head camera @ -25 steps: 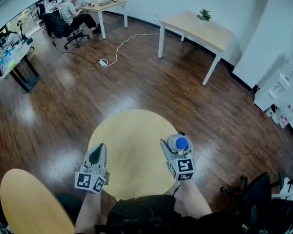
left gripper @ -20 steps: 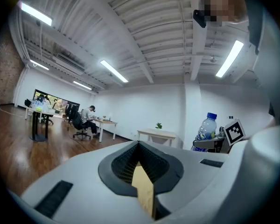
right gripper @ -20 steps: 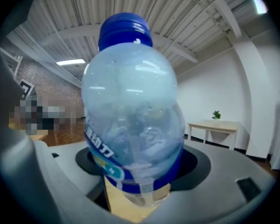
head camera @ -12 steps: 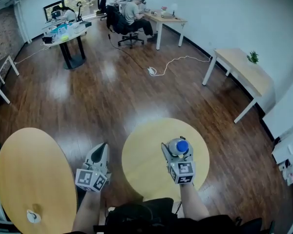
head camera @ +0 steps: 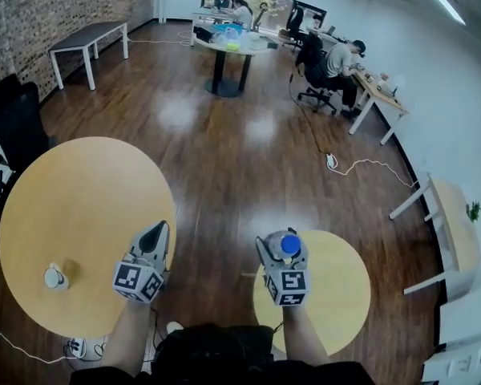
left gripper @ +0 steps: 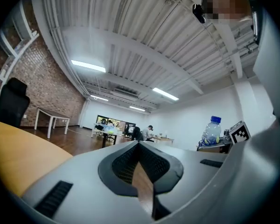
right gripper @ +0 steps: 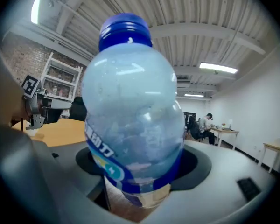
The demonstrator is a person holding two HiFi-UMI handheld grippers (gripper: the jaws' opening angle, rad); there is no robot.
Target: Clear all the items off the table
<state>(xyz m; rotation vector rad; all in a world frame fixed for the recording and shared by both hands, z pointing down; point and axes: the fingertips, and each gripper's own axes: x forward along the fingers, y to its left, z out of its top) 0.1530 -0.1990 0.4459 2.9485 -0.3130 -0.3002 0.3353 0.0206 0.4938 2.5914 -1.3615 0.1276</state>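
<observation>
A clear plastic bottle with a blue cap (head camera: 289, 244) stands upright between the jaws of my right gripper (head camera: 277, 245), which is shut on it; it fills the right gripper view (right gripper: 130, 115). The bottle is held over the left edge of a small round wooden table (head camera: 329, 295). My left gripper (head camera: 155, 233) is shut and holds nothing, its pads meeting in the left gripper view (left gripper: 139, 146). It hangs over the right edge of a large round wooden table (head camera: 80, 207). A small white item (head camera: 54, 277) sits on that table's near left part.
A black chair (head camera: 16, 119) stands at the far left beside the large table. A power strip with cables (head camera: 76, 347) lies on the floor under its near edge. Dark wood floor (head camera: 224, 175) separates the two tables. People sit at desks (head camera: 337, 58) at the back.
The head view has swung left: the large round table now fills the left side and the small table has slid right. Both grippers keep their state, the bottle still in the right one.
</observation>
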